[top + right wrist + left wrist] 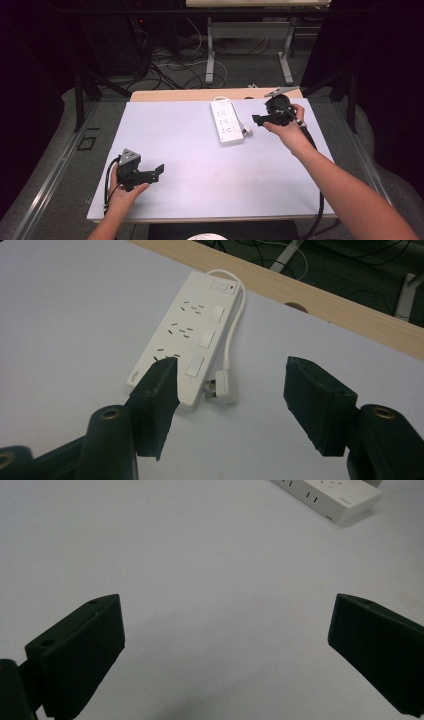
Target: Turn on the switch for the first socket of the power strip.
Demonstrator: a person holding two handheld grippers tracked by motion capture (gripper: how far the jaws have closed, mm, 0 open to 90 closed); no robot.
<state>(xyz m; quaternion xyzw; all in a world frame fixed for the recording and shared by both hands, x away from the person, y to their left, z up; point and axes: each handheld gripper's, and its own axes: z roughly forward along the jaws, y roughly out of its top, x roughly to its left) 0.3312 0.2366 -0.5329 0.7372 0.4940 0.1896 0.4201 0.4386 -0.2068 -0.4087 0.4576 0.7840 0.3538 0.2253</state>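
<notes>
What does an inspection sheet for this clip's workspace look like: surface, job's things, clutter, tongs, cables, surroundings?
Surface: white sheet on a wooden table; wood shows along the far edge.
Job's things: white power strip flat near the far edge, its cord looped alongside, plug lying loose by one end.
Clutter: nothing seen.
Tongs: left tongs open, near the front left, nothing between them; right tongs open, beside the power strip, not touching it.
Cables: a black cable trails from each tool.
Surroundings: dark room; floor cables and a table frame beyond.
</notes>
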